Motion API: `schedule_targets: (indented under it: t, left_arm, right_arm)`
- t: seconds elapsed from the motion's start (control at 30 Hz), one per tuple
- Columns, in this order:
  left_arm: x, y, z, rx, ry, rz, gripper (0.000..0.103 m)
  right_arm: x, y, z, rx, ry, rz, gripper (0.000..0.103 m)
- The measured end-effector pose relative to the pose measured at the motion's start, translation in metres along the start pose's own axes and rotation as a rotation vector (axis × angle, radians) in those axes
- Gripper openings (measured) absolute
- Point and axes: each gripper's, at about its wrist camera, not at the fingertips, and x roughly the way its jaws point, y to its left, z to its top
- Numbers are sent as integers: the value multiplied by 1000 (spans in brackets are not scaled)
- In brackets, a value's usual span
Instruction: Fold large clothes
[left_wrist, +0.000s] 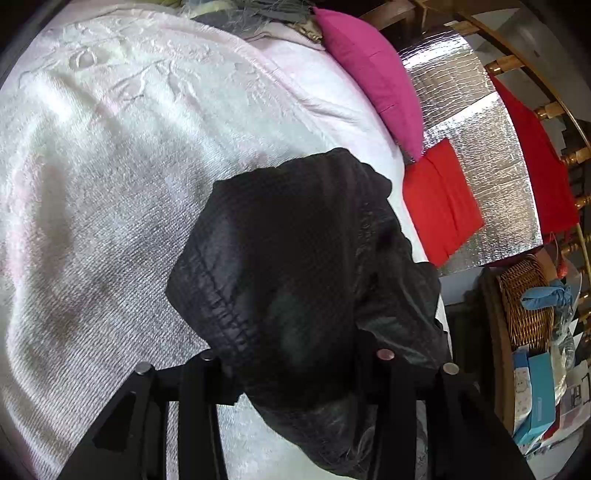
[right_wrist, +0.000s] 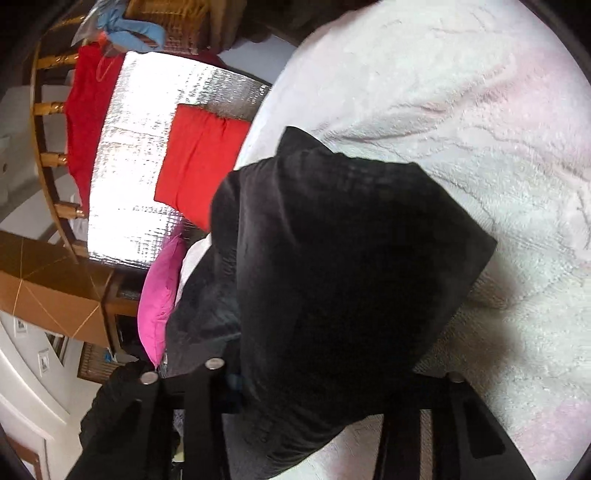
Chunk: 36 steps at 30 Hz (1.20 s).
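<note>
A black garment (left_wrist: 291, 266) of thin, slightly shiny woven cloth with a fine grid texture and a puckered stitched hem. Beneath it, a white bedspread (left_wrist: 110, 184) of nubbly, ribbed terry-like cloth. Matt magenta (left_wrist: 373, 74) and red (left_wrist: 439, 203) fabric cushions. A crinkled, reflective silver foil sheet (left_wrist: 491, 147). A woven wicker basket (left_wrist: 524, 306). Glossy turned wooden rails (left_wrist: 506, 64). Matt black plastic left claw (left_wrist: 295, 373) with small metal studs.

The black garment (left_wrist: 295, 266) hides both the left gripper (left_wrist: 295, 373) and right gripper (right_wrist: 314, 373), so their grip seems unreadable.
</note>
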Motion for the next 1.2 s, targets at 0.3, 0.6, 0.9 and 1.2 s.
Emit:
schedule_targets:
  t: [0.3, 0.6, 0.9, 1.2]
  left_arm:
    - [-40, 5, -12, 92, -7, -7, 32]
    - [-86, 41, -44, 139, 23, -21, 32]
    - [-100, 75, -49, 82, 145, 20, 56]
    - [-171, 25, -35, 345, 13, 97, 73]
  right_arm:
    - [-30, 11, -10, -113, -2, 4, 34]
    - [-74, -17, -40, -148, 82, 12, 34]
    - [-86, -35, -45, -148, 226, -14, 43]
    - [-151, 12, -32, -409, 359, -7, 66]
